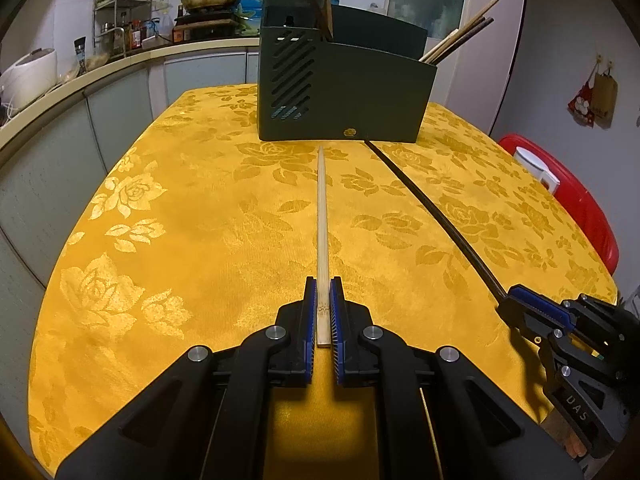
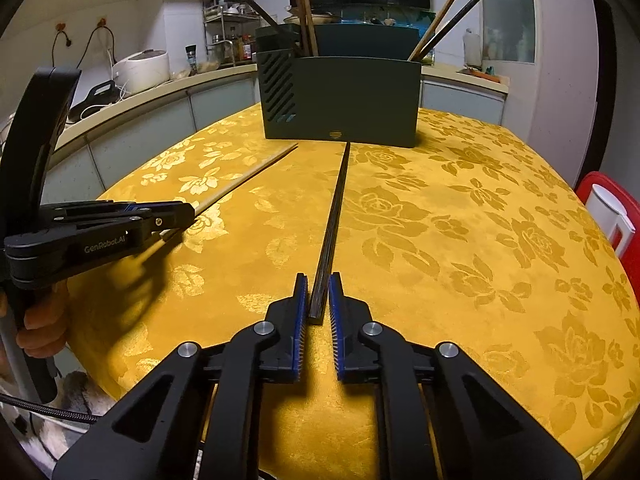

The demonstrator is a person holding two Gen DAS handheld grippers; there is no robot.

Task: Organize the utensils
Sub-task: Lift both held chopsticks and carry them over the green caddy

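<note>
The tablecloth (image 1: 168,208) is golden yellow, woven with paler and darker rose blooms and leaves. On it stands a dark grey-green utensil holder (image 1: 360,96) with slanted slots cut in one side and a small gold dot low on its front, a pale bamboo chopstick (image 1: 322,220) and a black chopstick (image 2: 332,216) lying before it. Both the left gripper (image 1: 323,300) and the right gripper (image 2: 319,292) are black with blue pads (image 1: 309,320), and a red chair (image 1: 580,204) shows beyond the table's edge.

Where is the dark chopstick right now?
The dark chopstick lies on the yellow tablecloth, its near end clamped in the right gripper, its far tip almost at the dark green utensil holder, right of the bamboo chopstick.
</note>
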